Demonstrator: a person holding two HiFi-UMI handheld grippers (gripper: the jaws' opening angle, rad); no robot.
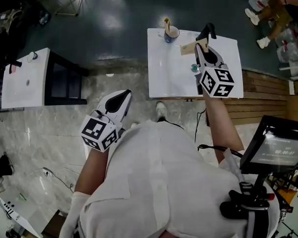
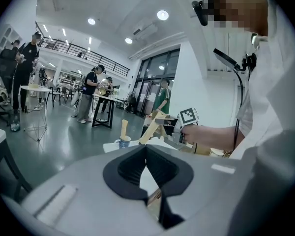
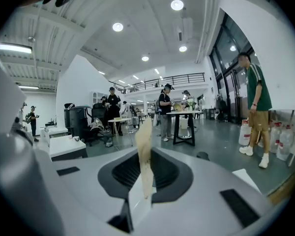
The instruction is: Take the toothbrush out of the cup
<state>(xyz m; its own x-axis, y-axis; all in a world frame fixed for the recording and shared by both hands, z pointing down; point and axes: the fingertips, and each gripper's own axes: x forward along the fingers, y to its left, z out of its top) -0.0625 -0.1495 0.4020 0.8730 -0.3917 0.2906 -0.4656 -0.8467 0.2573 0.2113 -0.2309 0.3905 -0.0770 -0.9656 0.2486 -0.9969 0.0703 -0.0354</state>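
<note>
My right tool point(image 1: 207, 34) grips a wooden toothbrush point(image 1: 191, 47) just right of the cup point(image 1: 171, 34); my left tool point(image 1: 123, 97), closed and empty, is well apart from it.

Low left tongs point(image 1: 123, 95) shut, empty; right tongs point(image 1: 207, 33) outstretched, clamped on the toothbrush point(image 1: 191, 47).

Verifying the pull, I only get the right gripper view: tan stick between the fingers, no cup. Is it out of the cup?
Observer: Yes. Head view shows the toothbrush clear of the cup, held by the right gripper over the white table.
Operator: Cup empty?
Observer: No, a second stick stands in it.
Operator: And the other one?
Observer: The left gripper is shut on nothing, low beside the person.
</note>
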